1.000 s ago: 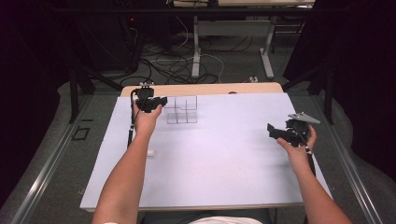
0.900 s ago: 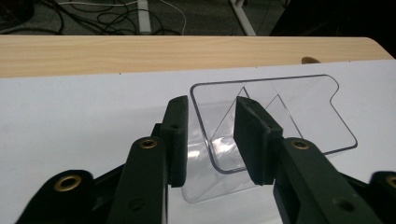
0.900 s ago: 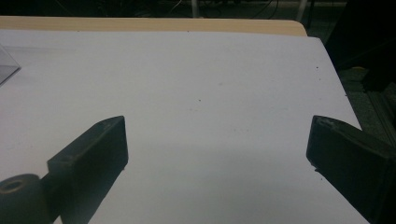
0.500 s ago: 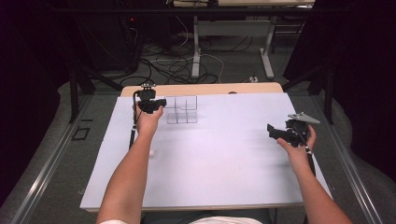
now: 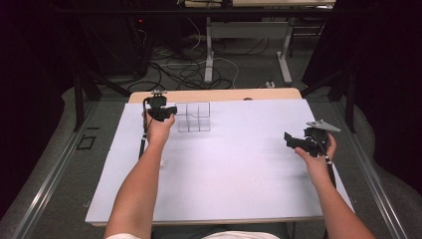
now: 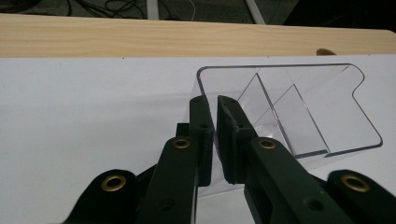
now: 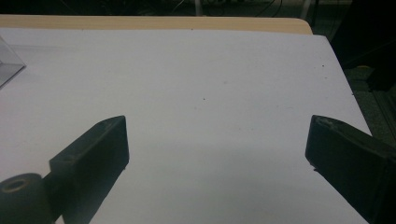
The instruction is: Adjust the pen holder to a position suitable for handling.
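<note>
Clear plastic organizer point(image 5: 193, 117) at far left-centre of white table sheet point(image 5: 234, 169), near wooden back edge point(image 5: 214, 94). Left gripper point(image 6: 215, 105) at organizer's near-left corner, jaws just drawn together, clamped on its thin clear wall. Same gripper point(image 5: 171, 110) just left of organizer in high view. Right gripper point(image 7: 217, 140) held over bare sheet at right side, well apart from organizer, jaws spread wide, nothing between them.
</note>
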`<state>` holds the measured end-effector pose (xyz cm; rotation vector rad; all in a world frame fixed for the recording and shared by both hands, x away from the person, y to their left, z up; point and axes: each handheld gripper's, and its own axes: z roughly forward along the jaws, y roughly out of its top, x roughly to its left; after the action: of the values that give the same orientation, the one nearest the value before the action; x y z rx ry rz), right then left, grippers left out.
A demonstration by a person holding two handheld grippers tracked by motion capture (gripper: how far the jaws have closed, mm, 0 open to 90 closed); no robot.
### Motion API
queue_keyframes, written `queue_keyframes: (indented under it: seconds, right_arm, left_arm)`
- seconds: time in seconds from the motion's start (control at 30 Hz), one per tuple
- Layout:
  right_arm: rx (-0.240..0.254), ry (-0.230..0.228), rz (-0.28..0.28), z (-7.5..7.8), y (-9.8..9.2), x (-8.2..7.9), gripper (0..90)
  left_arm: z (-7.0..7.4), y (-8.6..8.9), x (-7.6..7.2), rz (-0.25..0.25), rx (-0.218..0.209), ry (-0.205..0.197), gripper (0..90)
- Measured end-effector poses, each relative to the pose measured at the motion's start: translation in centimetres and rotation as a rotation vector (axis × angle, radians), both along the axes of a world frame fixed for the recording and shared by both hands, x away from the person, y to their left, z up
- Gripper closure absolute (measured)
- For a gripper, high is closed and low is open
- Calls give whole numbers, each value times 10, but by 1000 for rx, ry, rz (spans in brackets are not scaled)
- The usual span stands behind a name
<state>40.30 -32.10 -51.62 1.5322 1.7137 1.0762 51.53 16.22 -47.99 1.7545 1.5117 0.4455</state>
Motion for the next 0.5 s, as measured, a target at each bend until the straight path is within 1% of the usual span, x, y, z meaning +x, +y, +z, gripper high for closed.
queue_keyframes:
  seconds: [0.17, 0.27, 0.3, 0.33, 0.4, 0.43, 0.5]
  right_arm:
    - [-3, -3, 2, 0, -1, 1, 62]
    - [-9, 0, 1, 0, -1, 0, 63]
    - [-12, 2, 5, -1, -1, 1, 63]
    - [-6, 4, 3, -1, 0, 1, 63]
    - [0, 8, 1, -1, 1, 1, 63]
    - [0, 10, 2, -1, 1, 1, 63]
    - [4, 8, 4, -2, 1, 1, 63]
  left_arm:
    - [1, -1, 0, 5, 4, 9, 863]
    - [1, -2, -1, 12, -10, 16, 863]
    - [0, -3, -1, 17, -16, 3, 864]
    - [0, -4, -1, 14, -17, 1, 864]
    - [0, -8, -2, 13, -17, 4, 863]
    - [1, -9, -2, 7, -18, 12, 865]
    - [1, -13, -3, 19, -24, 10, 865]
